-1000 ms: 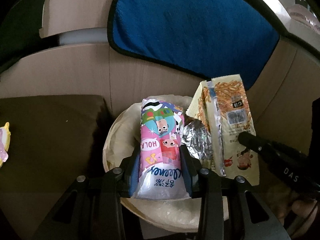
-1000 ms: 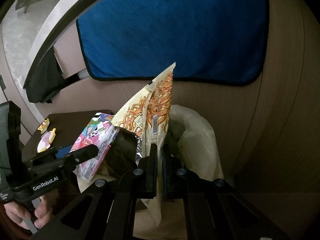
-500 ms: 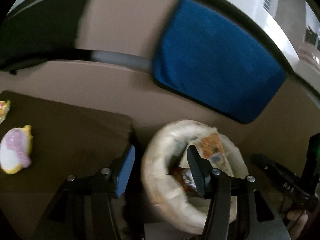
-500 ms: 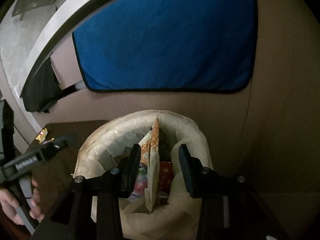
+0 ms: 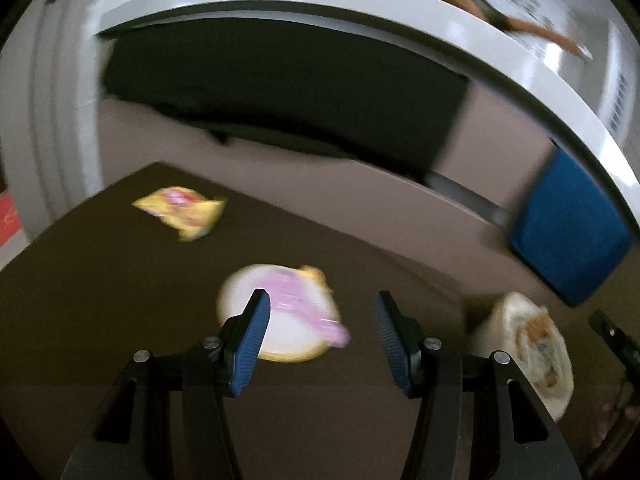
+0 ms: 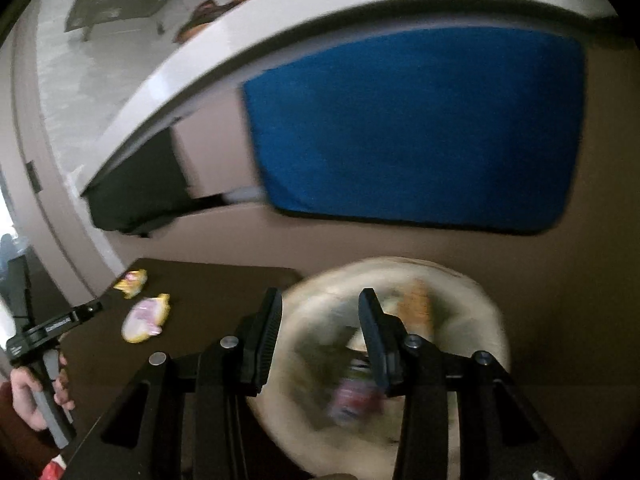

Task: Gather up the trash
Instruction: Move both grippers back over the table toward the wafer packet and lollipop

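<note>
Left gripper (image 5: pixel 320 336) is pointing downward over the dark table (image 5: pixel 100 300), its blue-padded jaws spread wide with nothing between them; they have just been opening. Beyond the left pad, the pink-and-white wrapper (image 5: pixel 280 316) is lying flat on the table, apart from the pads. The yellow wrapper (image 5: pixel 182 214) is resting farther off at 10 o'clock from it. The lined bin (image 5: pixel 528 352) is sitting at 3 o'clock of the gripper, off the table's edge.

Right gripper (image 6: pixel 318 332) is hanging tilted down above the bin (image 6: pixel 472 292), jaws parted and empty, having just been opening. Discarded packets (image 6: pixel 356 396) are lying inside the bin below the jaws, blurred. At 9 o'clock in the right wrist view, a hand (image 6: pixel 28 396) is gripping the left gripper's handle, the tool aimed toward both wrappers (image 6: pixel 146 318) on the table.
</note>
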Tool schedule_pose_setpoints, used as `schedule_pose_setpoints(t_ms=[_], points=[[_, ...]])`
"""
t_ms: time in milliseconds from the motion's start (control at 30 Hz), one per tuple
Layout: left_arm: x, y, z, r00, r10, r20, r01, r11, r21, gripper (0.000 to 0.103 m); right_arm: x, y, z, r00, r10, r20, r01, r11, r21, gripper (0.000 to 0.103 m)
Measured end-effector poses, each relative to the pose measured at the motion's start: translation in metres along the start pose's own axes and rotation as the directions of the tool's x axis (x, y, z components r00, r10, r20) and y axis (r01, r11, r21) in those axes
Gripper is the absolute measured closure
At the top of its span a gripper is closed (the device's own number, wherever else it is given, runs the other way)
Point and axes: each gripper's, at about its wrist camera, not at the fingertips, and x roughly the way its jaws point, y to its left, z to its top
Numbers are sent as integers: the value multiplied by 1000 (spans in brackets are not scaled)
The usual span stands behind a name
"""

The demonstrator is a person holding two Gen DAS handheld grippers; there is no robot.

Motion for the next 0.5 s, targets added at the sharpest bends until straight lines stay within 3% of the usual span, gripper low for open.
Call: schedule_pose_setpoints(t_ms=[133, 267, 500], points=[[-2, 63, 12, 999, 49, -7, -49, 997, -54, 48, 23, 48, 4, 997, 69, -29, -70, 996, -49, 65], [-3, 106, 13, 999, 46, -16, -47, 993, -108, 48, 58, 96, -1, 987, 132, -96, -141, 986, -93, 65], [0, 147, -6, 998, 36, -59, -42, 994, -106, 48, 141, 184, -31, 930, 213, -298, -280, 939, -201, 64]])
